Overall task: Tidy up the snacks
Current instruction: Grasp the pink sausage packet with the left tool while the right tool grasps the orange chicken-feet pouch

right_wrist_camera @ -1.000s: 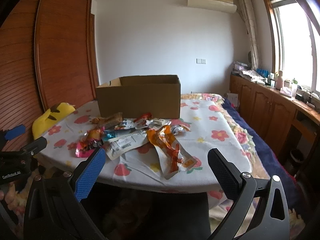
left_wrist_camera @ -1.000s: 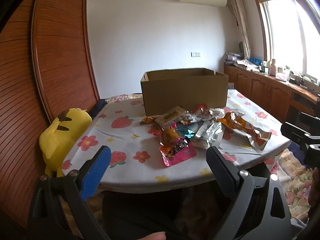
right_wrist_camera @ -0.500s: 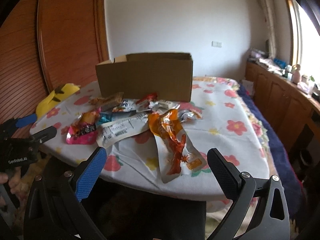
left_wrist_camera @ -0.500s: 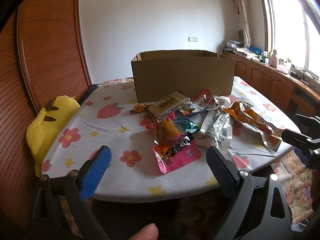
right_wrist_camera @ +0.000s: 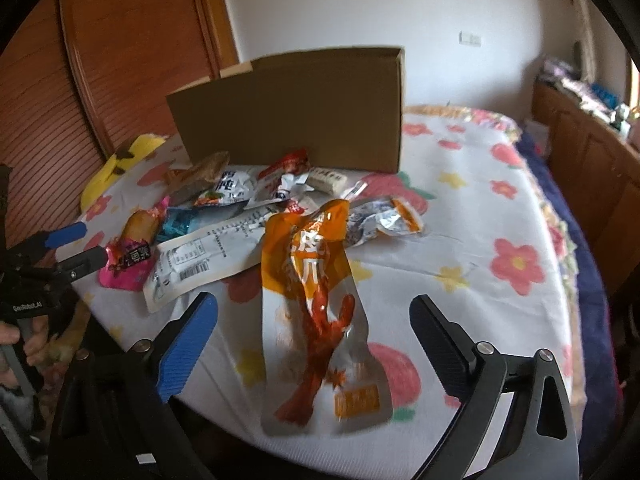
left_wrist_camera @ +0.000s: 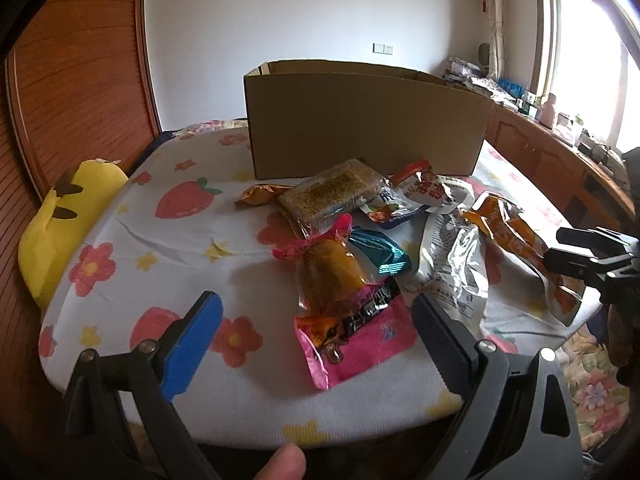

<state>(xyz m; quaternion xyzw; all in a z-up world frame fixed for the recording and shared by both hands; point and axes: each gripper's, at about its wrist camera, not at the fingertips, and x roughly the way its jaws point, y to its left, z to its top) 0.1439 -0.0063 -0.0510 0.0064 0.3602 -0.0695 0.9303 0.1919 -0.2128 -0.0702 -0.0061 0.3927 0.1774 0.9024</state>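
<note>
A white wall (left_wrist_camera: 320,12) stood behind the flowered table (left_wrist_camera: 160,248). Left of the table ran slatted wooden panelling (left_wrist_camera: 72,92); to its right, wooden cabinets (left_wrist_camera: 536,148) sat under a bright window (left_wrist_camera: 588,72).

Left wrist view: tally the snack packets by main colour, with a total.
Pink packet: 1
Teal packet: 1
Orange packet: 1
Gold packet: 1
Red packet: 1
Clear packet: 1
Silver packet and white packet: 2
Total: 8 clearly visible; others may be hidden.

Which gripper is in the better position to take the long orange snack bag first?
Right. The right gripper already frames the orange bag, jaws closing but not touching. The left gripper faces the pink packet instead.
</note>
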